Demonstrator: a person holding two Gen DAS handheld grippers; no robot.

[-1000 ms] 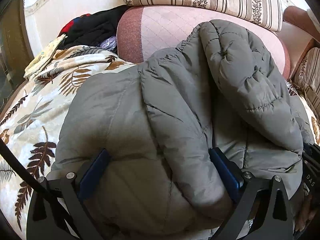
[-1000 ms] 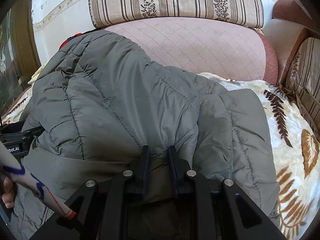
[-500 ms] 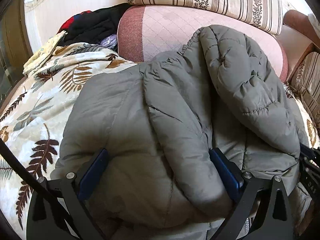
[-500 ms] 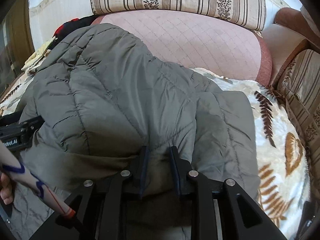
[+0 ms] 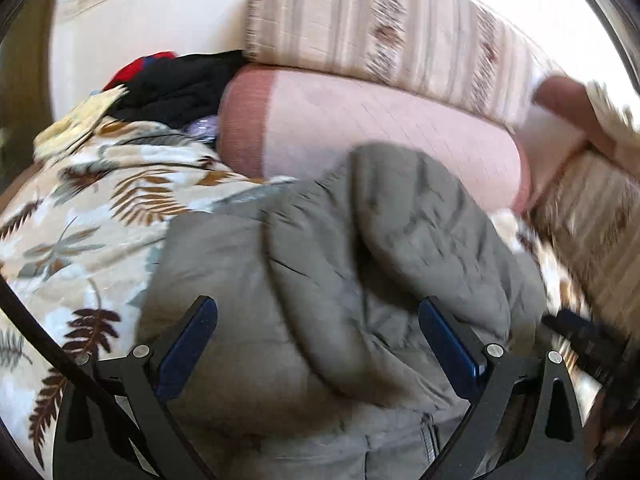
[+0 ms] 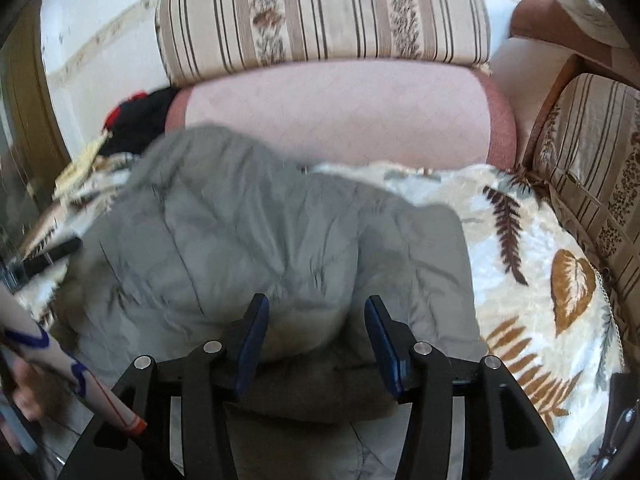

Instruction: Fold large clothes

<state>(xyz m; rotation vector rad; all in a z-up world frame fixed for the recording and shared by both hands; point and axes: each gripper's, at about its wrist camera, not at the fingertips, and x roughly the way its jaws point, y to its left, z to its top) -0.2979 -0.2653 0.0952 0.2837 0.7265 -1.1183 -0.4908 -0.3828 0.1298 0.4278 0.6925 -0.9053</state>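
A grey-green padded jacket (image 5: 360,240) lies folded in a heap on a leaf-patterned blanket (image 5: 80,220). My left gripper (image 5: 318,304) hovers over the jacket's near edge, its jaws wide open and the pads clear of the cloth. In the right wrist view the same jacket (image 6: 240,240) fills the middle. My right gripper (image 6: 317,300) is opening above the jacket's near fold; cloth sits below the gap but the pads do not press it. The left gripper's black body (image 6: 52,256) shows at the jacket's left side. Both views are motion-blurred.
A pink quilted bolster (image 6: 340,112) and a striped cushion (image 6: 320,12) stand behind the jacket. A pile of dark and red clothes (image 5: 176,84) lies at the back left. Another patterned cushion (image 6: 592,152) bounds the right side. A person's hand (image 6: 24,392) is at the lower left.
The right jaws, earlier pinched on a jacket fold, have spread and let it go. Both grippers have lifted away, so the jacket sits lower and smaller in both views.
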